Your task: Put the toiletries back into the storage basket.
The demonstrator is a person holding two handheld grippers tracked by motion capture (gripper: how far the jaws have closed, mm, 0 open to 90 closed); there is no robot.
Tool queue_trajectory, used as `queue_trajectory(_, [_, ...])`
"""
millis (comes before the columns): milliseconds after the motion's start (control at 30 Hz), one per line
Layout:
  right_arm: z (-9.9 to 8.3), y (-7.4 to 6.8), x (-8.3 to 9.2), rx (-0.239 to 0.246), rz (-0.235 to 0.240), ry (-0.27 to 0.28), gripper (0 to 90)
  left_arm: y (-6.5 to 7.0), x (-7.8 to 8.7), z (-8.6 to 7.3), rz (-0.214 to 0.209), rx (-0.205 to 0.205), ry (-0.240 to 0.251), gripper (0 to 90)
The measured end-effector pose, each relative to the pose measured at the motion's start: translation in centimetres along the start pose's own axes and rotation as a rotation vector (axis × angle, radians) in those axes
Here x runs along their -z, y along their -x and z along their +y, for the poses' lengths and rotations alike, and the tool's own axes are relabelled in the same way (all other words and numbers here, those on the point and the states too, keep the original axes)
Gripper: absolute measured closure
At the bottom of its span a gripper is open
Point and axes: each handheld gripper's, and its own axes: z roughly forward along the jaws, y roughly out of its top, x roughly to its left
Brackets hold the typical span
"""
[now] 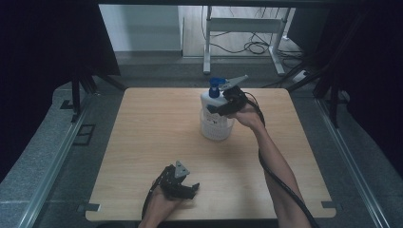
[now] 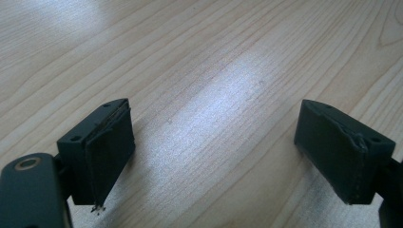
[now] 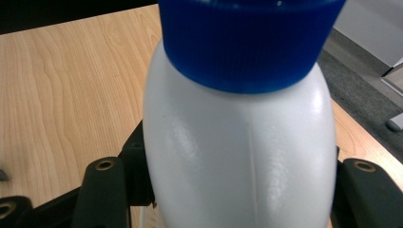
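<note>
Tabletop [image 1: 157, 123]; bottle [image 3: 237, 156] base cut off

Pretty dim and murky from the high view, near-black down both sides, brightest at the pale floor up top. Soft, low-res overall. Left gripper view: washed-out glare streak across the wooden tabletop [image 2: 223, 104], bluish cast, jaws in the lower corners slightly soft. Right gripper view: way too close to the white bottle [image 3: 237, 156], soft highlights on its plastic, blue cap [image 3: 247, 42] slightly blurred.
</note>
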Motion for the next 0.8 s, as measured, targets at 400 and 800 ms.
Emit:
queue_trajectory(400, [-0.8, 0.3, 0.2, -0.033, 0.024, 0.029, 37.9, 0.0, 0.0, 0.0, 0.000, 0.000, 0.000, 12.6])
queue_trajectory(800, [-1.1, 0.6, 0.4, -0.048, 0.033, 0.036, 37.1, 0.0, 0.0, 0.0, 0.000, 0.000, -0.001, 12.6])
